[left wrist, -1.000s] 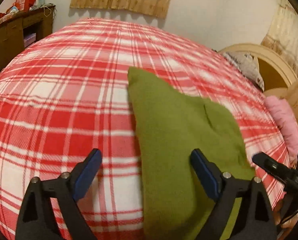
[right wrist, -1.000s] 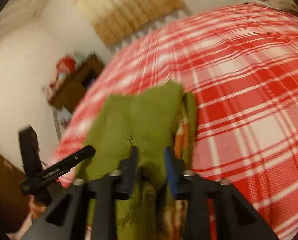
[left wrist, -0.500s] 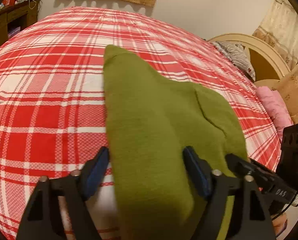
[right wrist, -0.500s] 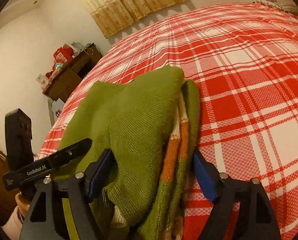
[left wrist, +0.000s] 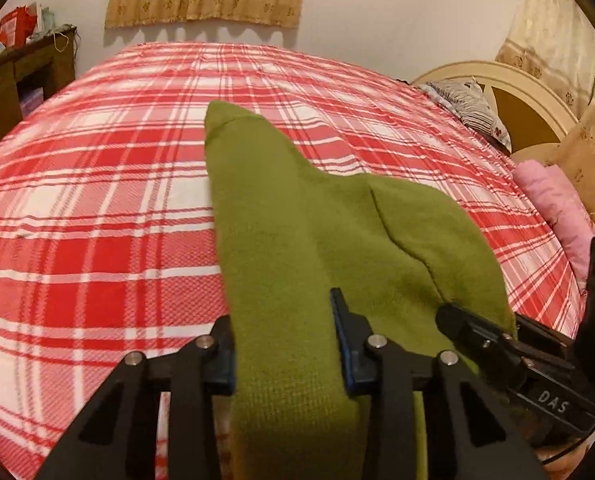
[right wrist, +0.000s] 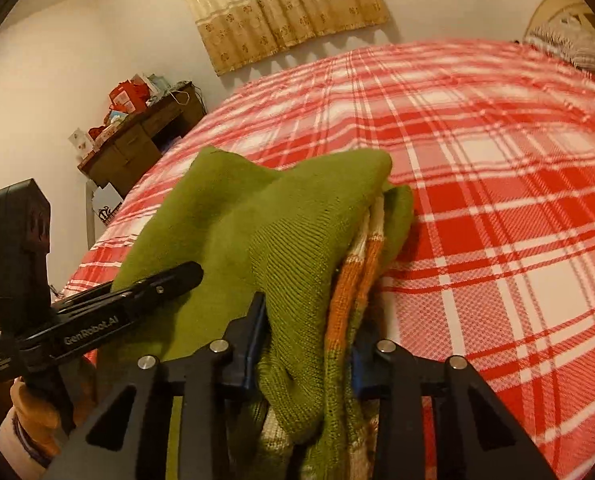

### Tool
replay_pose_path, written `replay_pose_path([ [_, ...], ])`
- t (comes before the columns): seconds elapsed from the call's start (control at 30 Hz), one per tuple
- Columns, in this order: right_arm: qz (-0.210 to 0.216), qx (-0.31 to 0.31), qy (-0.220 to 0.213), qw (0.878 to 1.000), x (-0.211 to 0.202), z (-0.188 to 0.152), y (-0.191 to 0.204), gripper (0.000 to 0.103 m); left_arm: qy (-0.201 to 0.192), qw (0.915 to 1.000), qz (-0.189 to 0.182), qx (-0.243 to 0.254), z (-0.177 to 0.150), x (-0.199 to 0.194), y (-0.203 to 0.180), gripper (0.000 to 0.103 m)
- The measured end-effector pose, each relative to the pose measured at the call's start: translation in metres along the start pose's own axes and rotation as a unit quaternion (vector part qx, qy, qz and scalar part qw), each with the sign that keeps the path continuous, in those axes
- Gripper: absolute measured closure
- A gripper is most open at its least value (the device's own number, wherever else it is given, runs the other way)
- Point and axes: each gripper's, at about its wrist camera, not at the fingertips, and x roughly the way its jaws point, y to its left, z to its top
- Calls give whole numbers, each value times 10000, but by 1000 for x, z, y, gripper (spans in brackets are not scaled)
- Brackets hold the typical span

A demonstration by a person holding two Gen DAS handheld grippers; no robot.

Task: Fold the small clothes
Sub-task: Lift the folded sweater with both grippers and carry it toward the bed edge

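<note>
Black fingers (left wrist: 339, 320), blue pads, silver screws

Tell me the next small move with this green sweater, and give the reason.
Probably lift both near edges together and carry them toward the far end. The left gripper and right gripper each have their fingers closed on the near edge of the green sweater, which lies on the plaid bedspread with its striped layers stacked, so a fold looks set up.
</note>
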Motion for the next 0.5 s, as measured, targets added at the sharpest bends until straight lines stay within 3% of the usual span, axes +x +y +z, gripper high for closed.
replay_pose_path([
  [0.37,458,-156,-256,9985,-35,-22,71,69,-338,9976,583,152,-22,-70,34,67],
  [0.5,646,-439,-267,9966,-37,-31,114,69,-388,9958,826,-87,-33,-97,66,67],
])
